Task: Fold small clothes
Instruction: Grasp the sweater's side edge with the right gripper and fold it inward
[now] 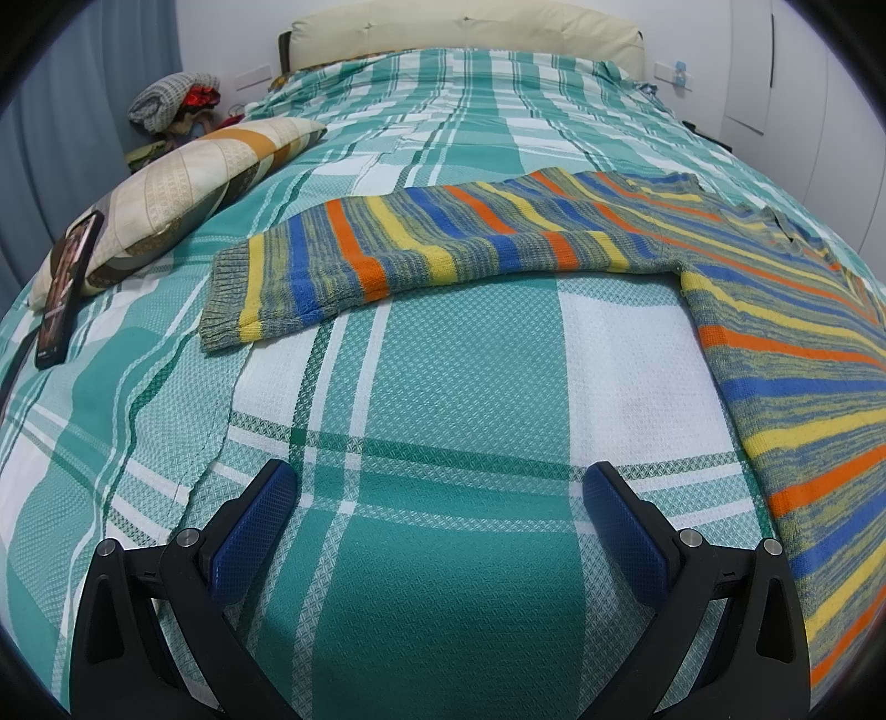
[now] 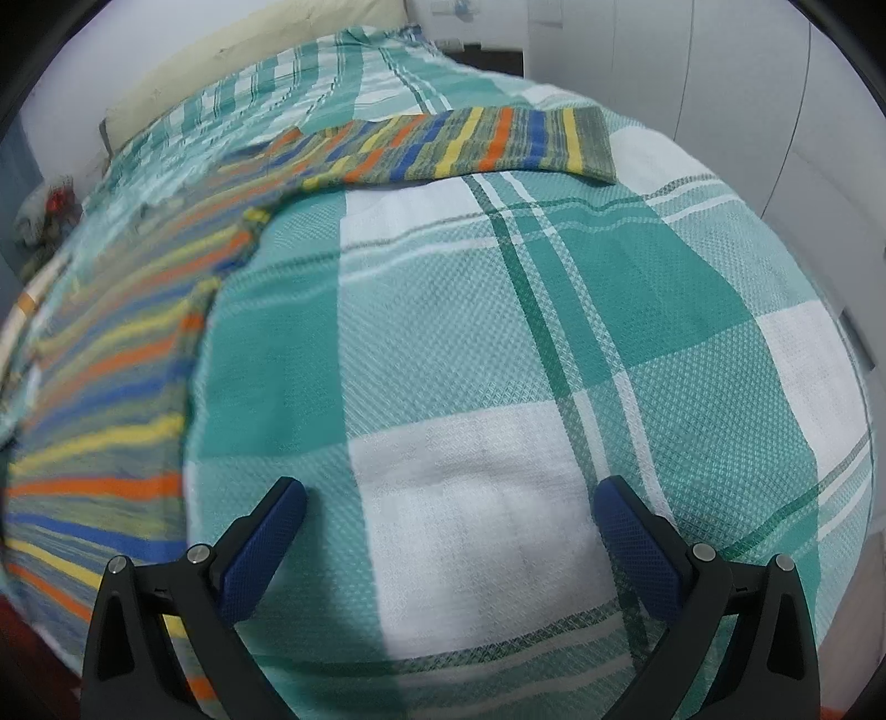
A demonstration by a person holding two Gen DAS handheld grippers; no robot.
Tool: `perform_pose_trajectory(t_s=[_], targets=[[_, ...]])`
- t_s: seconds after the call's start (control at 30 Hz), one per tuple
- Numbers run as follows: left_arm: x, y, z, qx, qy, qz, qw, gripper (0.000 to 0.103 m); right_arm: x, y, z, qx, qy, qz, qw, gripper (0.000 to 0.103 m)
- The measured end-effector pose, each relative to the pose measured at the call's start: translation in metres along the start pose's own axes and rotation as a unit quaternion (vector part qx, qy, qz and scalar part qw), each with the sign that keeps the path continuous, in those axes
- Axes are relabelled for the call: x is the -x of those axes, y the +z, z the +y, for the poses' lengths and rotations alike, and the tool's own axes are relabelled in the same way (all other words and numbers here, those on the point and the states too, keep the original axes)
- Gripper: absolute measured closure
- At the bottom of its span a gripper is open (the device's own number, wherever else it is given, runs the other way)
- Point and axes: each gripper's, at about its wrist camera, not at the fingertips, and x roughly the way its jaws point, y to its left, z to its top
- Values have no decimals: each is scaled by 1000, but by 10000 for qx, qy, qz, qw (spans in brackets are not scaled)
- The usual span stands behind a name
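Both tongs, left (image 1: 437, 498) and right (image 2: 449, 512), gape above the bedspread (image 1: 459, 387) beside the striped sweater (image 1: 775, 332).

A home bedroom: plaid-covered bed (image 1: 443, 387), pillow (image 1: 183, 188), padded headboard (image 1: 470, 27).

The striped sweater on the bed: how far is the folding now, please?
Done: the striped sweater lies spread flat on the plaid bedcover, with both sleeves stretched out sideways, the left sleeve and the right sleeve. In hand: nothing; the left gripper and right gripper are open over bare bedcover. Left: every fold, since no sleeve is turned in yet.
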Motion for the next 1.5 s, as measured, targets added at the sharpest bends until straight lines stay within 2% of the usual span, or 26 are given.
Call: perform_pose_trajectory(t_s=[0.1,0.23,0.37,0.43,0.53,0.6,0.63,0.7,0.83,0.9,0.97,1.0,1.03,1.13,1.2,1.27,1.37,1.47,1.5], targets=[[0,0,0,1,0,0,10000,0,16,27,-22,-675,971,-63,9930,3],[0,-1,-1,0,4,-2,10000,0,21,78,-59,-1518,1564,-397,9752,3],[0,-1,-1,0,5,-1,10000,0,-1,123,-101,-2261,1765,-562,9563,7],[0,0,1,14,-12,-2,10000,0,-20,138,-125,-2756,1790,-536,9429,15],[0,-1,0,3,1,-2,10000,0,-37,153,-150,-3184,1711,-598,9305,19],[0,-1,0,9,-6,-1,10000,0,-43,166,-156,-3088,1859,-671,9304,21],[0,-1,-1,2,2,5,10000,0,-50,175,-158,-3004,2017,-592,9304,26],[3,-3,-1,-6,13,19,10000,0,-64,190,-155,-2729,1988,-275,9409,34],[4,-5,-2,17,2,-4,10000,0,-87,208,-142,-2093,1731,151,9623,41],[4,-6,-2,23,-1,0,10000,0,-94,212,-139,-2035,1710,93,9640,42],[3,-7,-2,36,-10,31,10000,0,-101,212,-141,-2183,1708,41,9608,52],[3,-6,-2,49,-23,62,10000,0,-104,212,-141,-2205,1624,68,9618,79],[3,-6,-2,52,-31,107,9999,0,-104,209,-142,-2204,1472,106,9642,98],[8,0,-3,-1,-29,410,9992,0,-88,213,-144,-2262,1566,-128,9613,99],[19,0,-2,200,11,514,9985,2,-64,222,-131,-2001,1683,-372,9645,99],[33,-5,-2,422,-115,476,9979,2,-37,230,-108,-1635,1875,-502,9673,99],[66,-23,-7,669,-489,41,9965,2,6,253,-46,-861,2259,-646,9682,99],[80,-43,-11,624,-456,-255,9967,2,32,272,29,-311,2782,-680,9576,99],[82,-51,-11,620,-422,-293,9968,2,37,278,67,-83,3009,-624,9516,99]])
